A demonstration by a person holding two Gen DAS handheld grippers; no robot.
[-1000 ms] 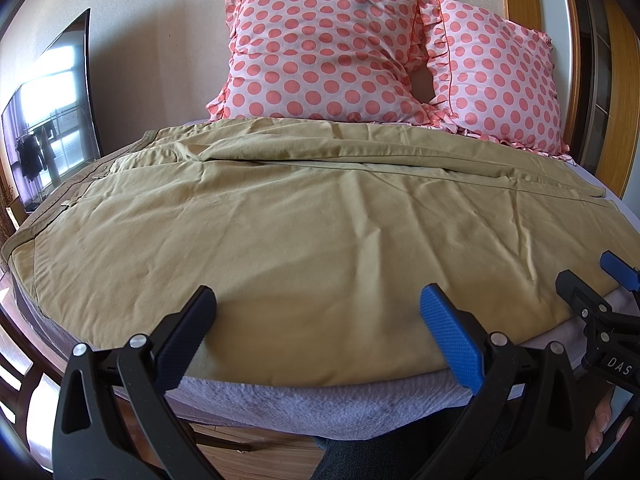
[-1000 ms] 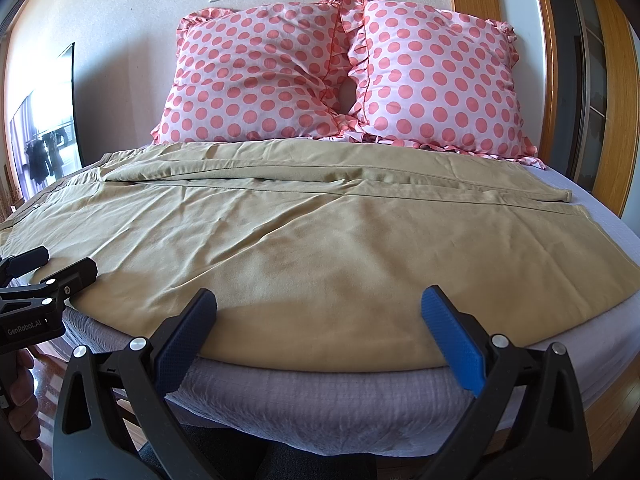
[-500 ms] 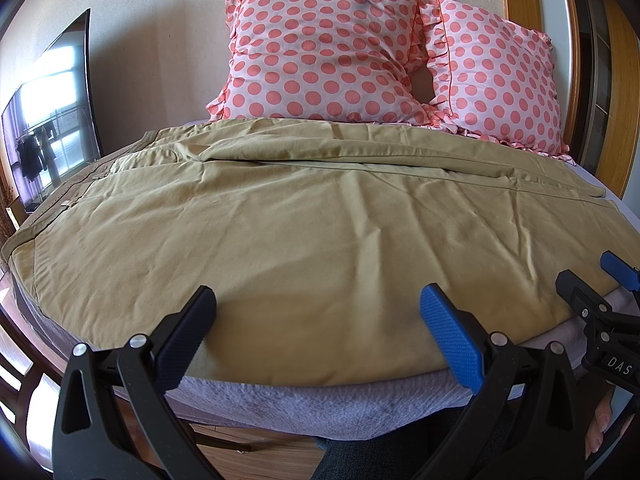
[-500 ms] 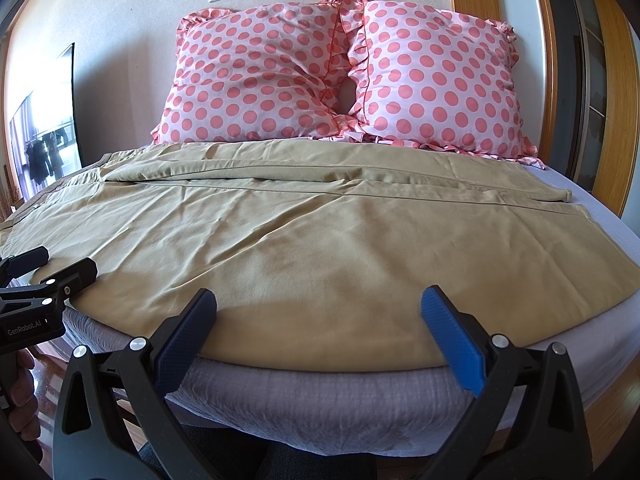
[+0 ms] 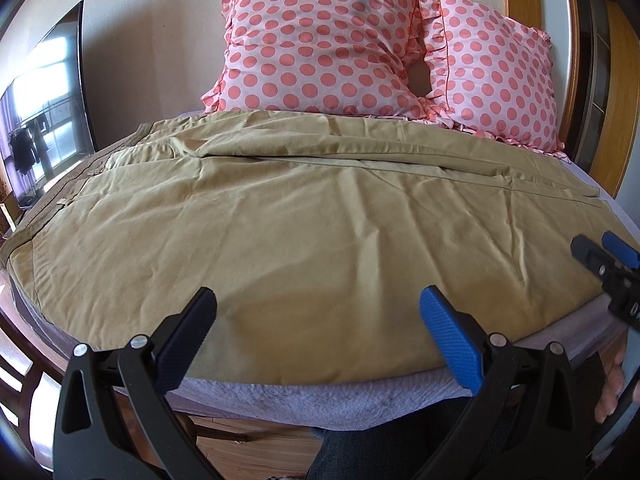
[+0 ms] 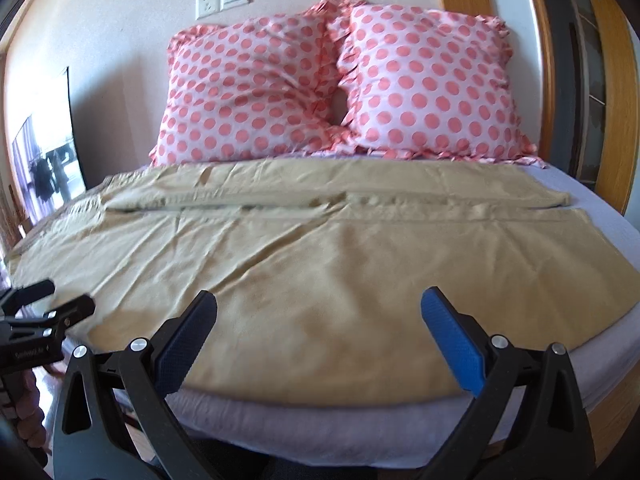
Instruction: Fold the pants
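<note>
Tan pants (image 5: 304, 224) lie spread flat across the bed, waistband at the left, leg ends at the right; they also show in the right wrist view (image 6: 320, 264). My left gripper (image 5: 316, 312) is open and empty, just above the pants' near edge. My right gripper (image 6: 318, 312) is open and empty, over the near edge further right. The right gripper shows at the right rim of the left wrist view (image 5: 604, 256). The left gripper shows at the left rim of the right wrist view (image 6: 48, 300).
Two pink polka-dot pillows (image 5: 320, 44) (image 6: 424, 84) lean on the wall at the head of the bed. A lilac sheet (image 6: 320, 420) covers the mattress edge. A dark TV screen (image 5: 44, 120) stands at the left. Wooden trim (image 6: 616, 100) runs down the right.
Both grippers have risen and moved forward a little over the pants' near edge; the right wrist view is blurred from motion. Both stay open.
</note>
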